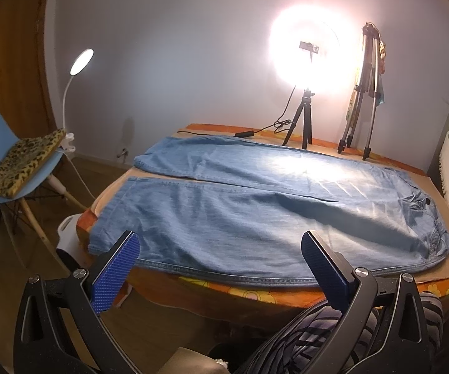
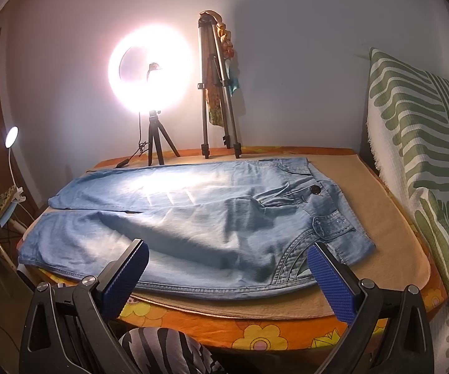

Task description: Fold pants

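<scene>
Light blue jeans (image 1: pixel 255 205) lie spread flat on the table, both legs side by side, leg ends to the left and waistband with a dark button to the right; they also show in the right wrist view (image 2: pixel 193 218). My left gripper (image 1: pixel 221 249) is open and empty, hovering at the near edge over the near leg. My right gripper (image 2: pixel 227 258) is open and empty, hovering at the near edge by the hip and pocket. Neither touches the cloth.
The table (image 2: pixel 389 237) has a beige mat over an orange flowered cloth. A lit ring light on a small tripod (image 1: pixel 305 124) and a folded tripod (image 2: pixel 221 99) stand at the back. A blue chair with a leopard cushion (image 1: pixel 18 162) is left. A green patterned throw (image 2: pixel 427 168) is right.
</scene>
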Motion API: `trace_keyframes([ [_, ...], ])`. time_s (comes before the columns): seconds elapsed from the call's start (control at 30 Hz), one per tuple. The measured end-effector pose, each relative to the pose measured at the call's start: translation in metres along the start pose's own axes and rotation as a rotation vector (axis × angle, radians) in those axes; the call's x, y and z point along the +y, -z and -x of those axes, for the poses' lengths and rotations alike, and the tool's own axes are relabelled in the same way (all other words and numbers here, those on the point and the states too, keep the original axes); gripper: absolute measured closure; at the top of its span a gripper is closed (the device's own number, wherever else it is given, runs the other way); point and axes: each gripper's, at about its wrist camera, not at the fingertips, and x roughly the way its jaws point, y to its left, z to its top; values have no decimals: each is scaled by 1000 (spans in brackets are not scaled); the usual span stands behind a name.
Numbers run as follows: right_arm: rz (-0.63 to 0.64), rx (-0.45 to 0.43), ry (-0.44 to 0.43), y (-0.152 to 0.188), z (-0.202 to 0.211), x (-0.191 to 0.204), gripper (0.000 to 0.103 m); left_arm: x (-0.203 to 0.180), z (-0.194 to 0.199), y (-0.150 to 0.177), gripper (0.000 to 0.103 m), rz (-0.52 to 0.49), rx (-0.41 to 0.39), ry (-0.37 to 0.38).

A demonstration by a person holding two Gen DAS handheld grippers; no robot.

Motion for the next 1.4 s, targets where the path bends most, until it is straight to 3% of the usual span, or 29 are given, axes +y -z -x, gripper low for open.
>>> trace_keyframes([
  [0.23,24,-2,-12,-6,-2,10,0,14,-7,4,0,26,25,-3],
  [0.47,102,-20,-37,-18,-4,31,0,34,-17,8,0,37,65,-65],
  [0.7,182,8,-83,-24,-25,59,0,52,-51,13,0,15,157,-103],
  [0.83,214,54,-113,-24,-49,74,0,54,-84,18,0,-23,255,-82],
  [1.03,282,132,-149,-15,-90,98,1,57,-120,24,0,-65,302,-118],
  [1.3,337,307,-199,9,-157,119,17,64,-166,17,0,-13,363,-115],
  [1.4,319,347,-208,12,-175,121,19,61,-180,18,0,-42,378,-140],
])
